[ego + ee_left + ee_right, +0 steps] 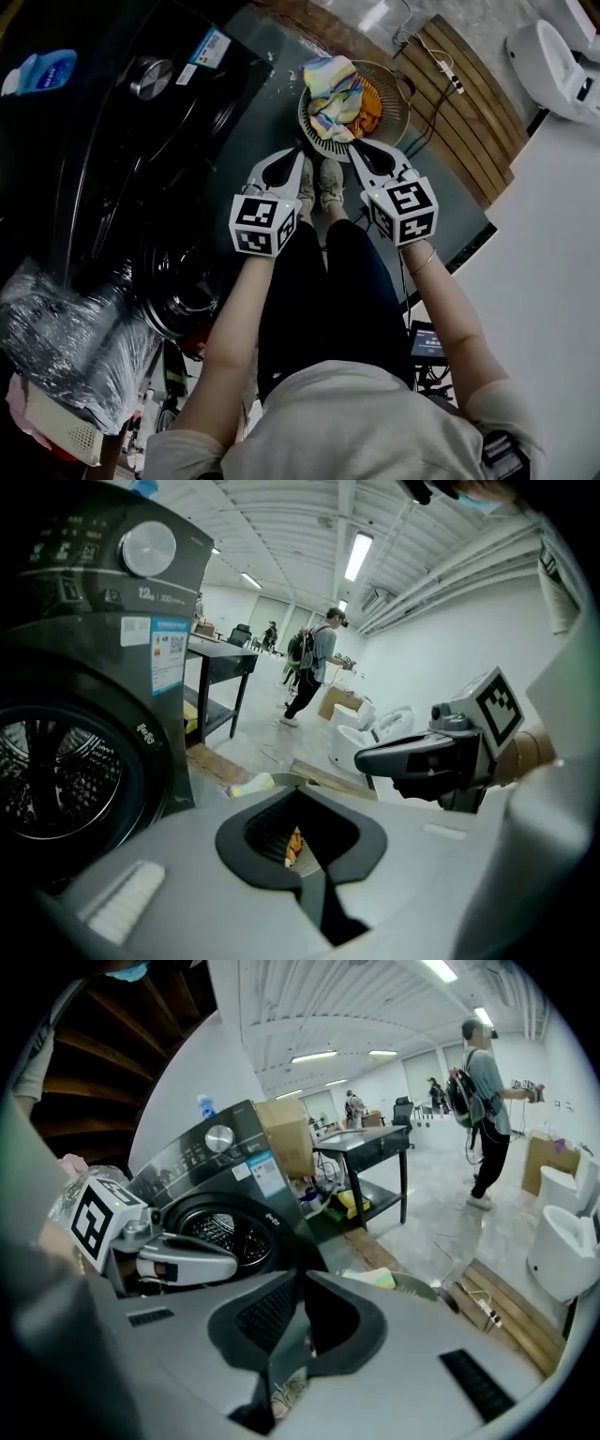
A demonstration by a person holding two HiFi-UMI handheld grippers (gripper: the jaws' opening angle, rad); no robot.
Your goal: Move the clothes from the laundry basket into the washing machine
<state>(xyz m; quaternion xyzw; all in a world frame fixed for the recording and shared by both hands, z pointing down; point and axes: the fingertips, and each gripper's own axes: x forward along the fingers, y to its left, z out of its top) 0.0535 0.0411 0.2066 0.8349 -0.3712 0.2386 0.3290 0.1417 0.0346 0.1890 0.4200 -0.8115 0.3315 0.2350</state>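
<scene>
A round laundry basket (pixel 394 103) stands on the floor ahead of my feet, with colourful striped clothes (pixel 336 94) piled in it. To its left is the dark washing machine (pixel 122 159), its drum (pixel 220 1232) open to view. My left gripper (pixel 299 155) and right gripper (pixel 354 148) hang side by side just short of the basket's near rim, both shut with nothing between the jaws. The left gripper view shows its shut jaws (pixel 298 794) with a bit of the clothes (pixel 294 846) behind them. In the right gripper view, the shut jaws (pixel 302 1274) point at the basket (pixel 412 1285).
A blue bottle (pixel 42 70) sits on the washing machine. A plastic-wrapped bundle (pixel 66 337) lies at the near left. Wooden planks (pixel 469 103) and a white toilet (pixel 553 66) are to the right. A person with a backpack (pixel 483 1101) walks beyond a black table (pixel 370 1147).
</scene>
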